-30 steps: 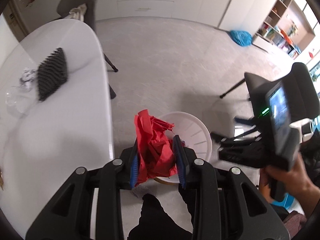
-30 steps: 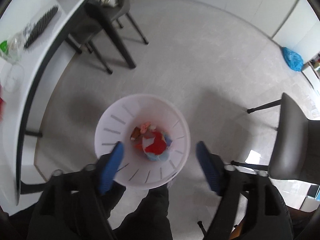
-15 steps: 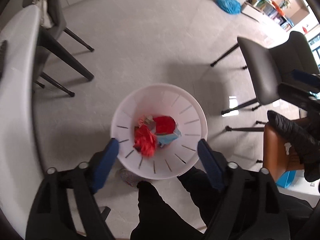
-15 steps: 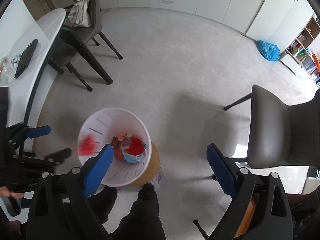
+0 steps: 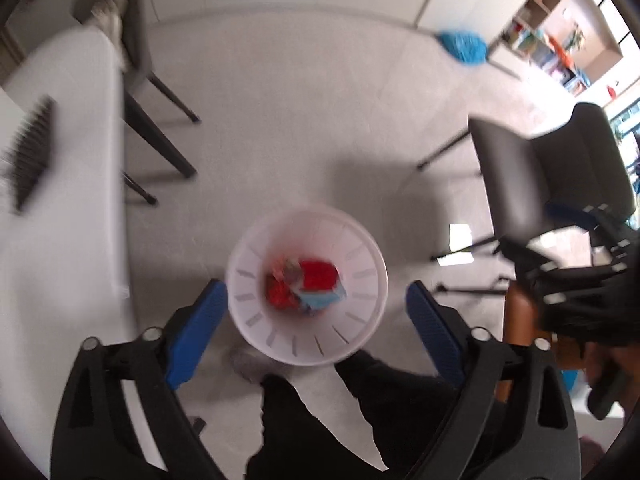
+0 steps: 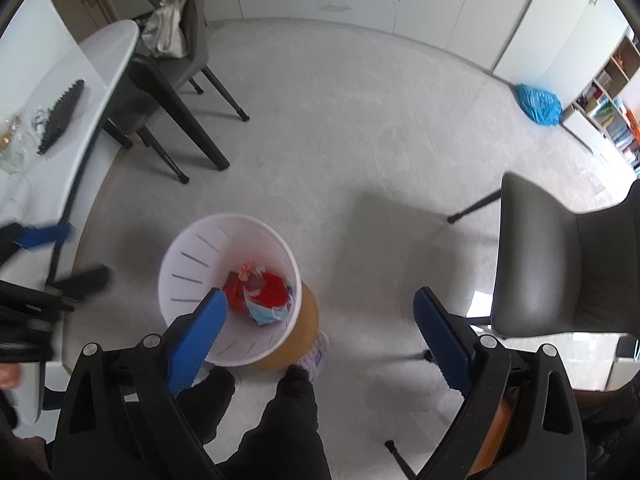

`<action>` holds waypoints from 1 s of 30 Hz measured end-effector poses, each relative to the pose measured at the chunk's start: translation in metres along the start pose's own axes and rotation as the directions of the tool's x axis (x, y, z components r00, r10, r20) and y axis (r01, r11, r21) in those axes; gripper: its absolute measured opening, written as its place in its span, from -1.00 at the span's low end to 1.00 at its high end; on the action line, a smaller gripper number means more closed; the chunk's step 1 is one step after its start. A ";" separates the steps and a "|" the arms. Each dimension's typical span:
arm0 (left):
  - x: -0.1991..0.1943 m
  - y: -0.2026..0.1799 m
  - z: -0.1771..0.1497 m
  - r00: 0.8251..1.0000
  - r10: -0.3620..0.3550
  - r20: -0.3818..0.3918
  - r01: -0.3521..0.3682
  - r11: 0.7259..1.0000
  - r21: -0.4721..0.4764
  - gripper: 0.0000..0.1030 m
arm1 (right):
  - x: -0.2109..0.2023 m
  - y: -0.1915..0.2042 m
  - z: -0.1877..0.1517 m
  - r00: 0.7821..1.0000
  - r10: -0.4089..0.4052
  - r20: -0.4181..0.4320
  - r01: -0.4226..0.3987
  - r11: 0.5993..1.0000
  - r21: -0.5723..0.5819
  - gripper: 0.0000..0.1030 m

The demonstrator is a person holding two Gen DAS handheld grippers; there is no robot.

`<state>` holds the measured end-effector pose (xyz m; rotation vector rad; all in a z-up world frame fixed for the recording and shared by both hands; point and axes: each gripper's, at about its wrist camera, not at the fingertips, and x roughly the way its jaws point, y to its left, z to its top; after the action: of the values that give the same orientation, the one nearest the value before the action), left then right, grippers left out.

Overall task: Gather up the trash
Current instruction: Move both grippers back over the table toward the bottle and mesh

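Observation:
A white slotted bin (image 5: 248,300) stands on the floor and holds red, blue and mixed trash (image 5: 308,284). The crumpled red paper (image 5: 280,294) lies inside it on the left. My left gripper (image 5: 314,292) hangs above the bin, its jaws opening wide with nothing between the pads. In the right wrist view the bin (image 6: 192,256) sits below left, with the red paper (image 6: 236,294) among its trash. My right gripper (image 6: 320,300) is open and empty above the bin's right side. More litter, clear plastic (image 6: 16,140), lies on the white table (image 6: 80,72).
A black ridged item (image 6: 60,116) lies on the table. Grey chairs (image 6: 560,264) stand right of the bin and behind the table (image 6: 180,20). A blue bag (image 6: 538,104) lies by the far shelves. The person's dark trouser legs (image 6: 288,420) are just below the bin.
The left gripper swung over the bin, opened and let go of the red paper, which fell into the bin. The right gripper rose and drifted right, its jaws a little wider.

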<state>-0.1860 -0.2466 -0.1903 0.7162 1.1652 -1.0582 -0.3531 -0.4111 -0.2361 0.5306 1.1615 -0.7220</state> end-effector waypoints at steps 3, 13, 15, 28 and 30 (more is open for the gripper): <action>-0.044 0.005 0.005 0.995 0.058 0.077 -0.058 0.998 0.006 0.82 | -0.015 0.009 0.008 0.999 0.003 0.032 -0.003 1.000 -0.008 0.82; -0.108 0.037 -0.005 0.986 0.085 0.146 -0.070 0.992 -0.105 0.85 | -0.069 0.052 0.032 0.982 0.089 0.169 -0.081 0.995 -0.052 0.93; -0.110 0.040 -0.009 0.984 0.097 0.149 -0.080 0.990 -0.112 0.85 | -0.073 0.062 0.033 0.978 0.107 0.180 -0.094 0.993 -0.075 0.93; -0.120 0.087 -0.022 0.976 0.152 0.156 -0.108 0.960 -0.259 0.85 | -0.074 0.114 0.043 0.972 0.149 0.179 -0.119 0.979 -0.168 0.93; -0.121 0.106 -0.023 0.973 0.176 0.149 -0.123 0.942 -0.311 0.85 | -0.074 0.123 0.048 0.970 0.164 0.180 -0.132 0.976 -0.175 0.93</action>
<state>-0.1008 -0.1532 -0.0877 0.4541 1.0713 -0.7766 -0.2473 -0.3459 -0.1494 0.3965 0.9777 -0.5323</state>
